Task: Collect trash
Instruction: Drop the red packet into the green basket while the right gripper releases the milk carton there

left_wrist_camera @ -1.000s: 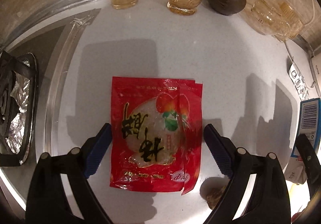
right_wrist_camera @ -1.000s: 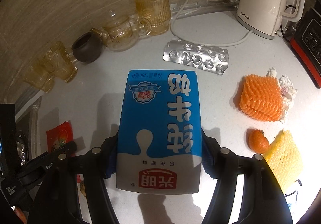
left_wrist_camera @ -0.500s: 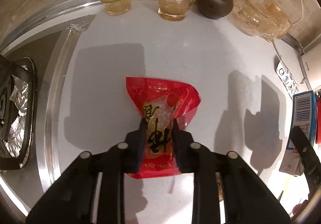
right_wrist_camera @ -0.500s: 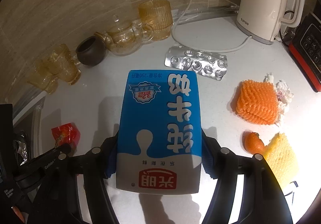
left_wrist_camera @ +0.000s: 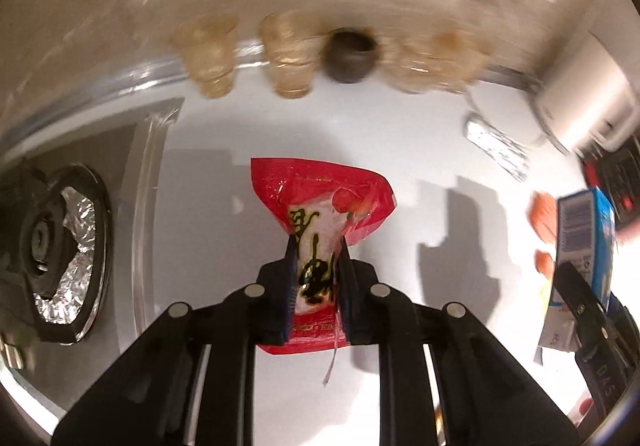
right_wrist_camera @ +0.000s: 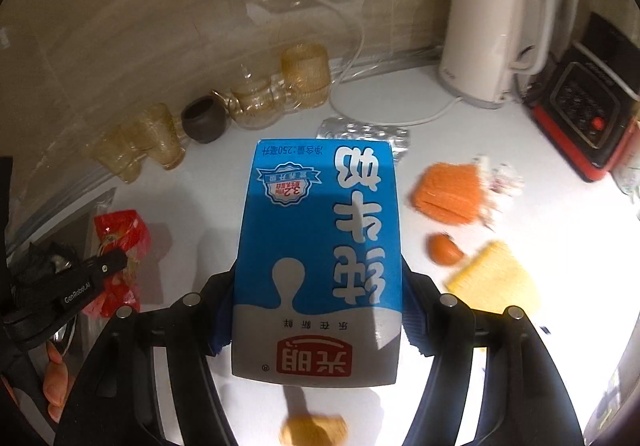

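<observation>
Foil (left_wrist_camera: 76,242), crinkled and silver, lines the stove burner at the far left of our left wrist view, set in a dark recess beside the white countertop (left_wrist_camera: 208,206). Moving right, our left gripper (left_wrist_camera: 316,262) reaches forward and level, its black fingers pinched narrow on the red snack wrapper (left_wrist_camera: 324,202), which bunches between the blue pads and fans out glossy and creased beyond them, lifted off the counter over its own shadow. Behind it, along the wall, stand ribbed amber glass cups (left_wrist_camera: 208,54) and a small dark round pot (left_wrist_camera: 350,56), all blurred. Further right lies a silver blister pack (left_wrist_camera: 496,148), and at the edge we see the milk carton (left_wrist_camera: 586,230) side on. In the right wrist view, the left gripper shows at the far left with the wrapper (right_wrist_camera: 120,242) in its grip. At center our right gripper (right_wrist_camera: 316,310) points forward, fingers spread about the carton's width and clamped on the sides of the blue and white milk carton (right_wrist_camera: 320,246), a smooth rectangular box held above the counter. To its right rest an orange foam net (right_wrist_camera: 448,194), a scrap of orange peel (right_wrist_camera: 444,250) and a yellow foam net (right_wrist_camera: 494,278), both nets finely meshed. A smooth white kettle (right_wrist_camera: 484,42) stands at the back right.
</observation>
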Tool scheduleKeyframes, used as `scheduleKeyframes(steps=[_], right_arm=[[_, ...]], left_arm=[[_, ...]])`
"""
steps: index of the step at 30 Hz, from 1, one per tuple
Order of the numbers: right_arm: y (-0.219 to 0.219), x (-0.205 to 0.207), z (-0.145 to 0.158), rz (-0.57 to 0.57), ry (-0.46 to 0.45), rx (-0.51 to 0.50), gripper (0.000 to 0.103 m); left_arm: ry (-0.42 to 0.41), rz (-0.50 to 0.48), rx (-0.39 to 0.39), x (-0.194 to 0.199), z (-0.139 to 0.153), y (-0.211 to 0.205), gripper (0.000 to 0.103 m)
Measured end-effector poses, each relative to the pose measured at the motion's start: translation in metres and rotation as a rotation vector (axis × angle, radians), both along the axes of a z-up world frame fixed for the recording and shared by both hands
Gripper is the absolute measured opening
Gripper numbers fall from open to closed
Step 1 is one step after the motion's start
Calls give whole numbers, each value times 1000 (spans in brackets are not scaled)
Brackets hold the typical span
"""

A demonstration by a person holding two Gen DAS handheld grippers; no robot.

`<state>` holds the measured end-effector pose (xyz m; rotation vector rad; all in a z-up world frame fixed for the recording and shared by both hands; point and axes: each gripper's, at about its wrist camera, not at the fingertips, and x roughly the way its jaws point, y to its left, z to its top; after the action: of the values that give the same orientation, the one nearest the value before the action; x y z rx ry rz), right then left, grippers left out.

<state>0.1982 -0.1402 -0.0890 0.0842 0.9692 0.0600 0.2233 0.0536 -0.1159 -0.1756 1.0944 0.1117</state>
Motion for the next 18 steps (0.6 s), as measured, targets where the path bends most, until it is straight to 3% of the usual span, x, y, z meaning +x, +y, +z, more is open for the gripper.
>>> scheduleKeyframes(steps=[9,18], right_arm=[[-59,-116,31,-56,-41,10,66],[-114,-221,3,-142,47,-31,66]], left_arm=[[-62,-231,6,-89,32,-76,17],[-36,-544,-4,-176,10,-156,18]])
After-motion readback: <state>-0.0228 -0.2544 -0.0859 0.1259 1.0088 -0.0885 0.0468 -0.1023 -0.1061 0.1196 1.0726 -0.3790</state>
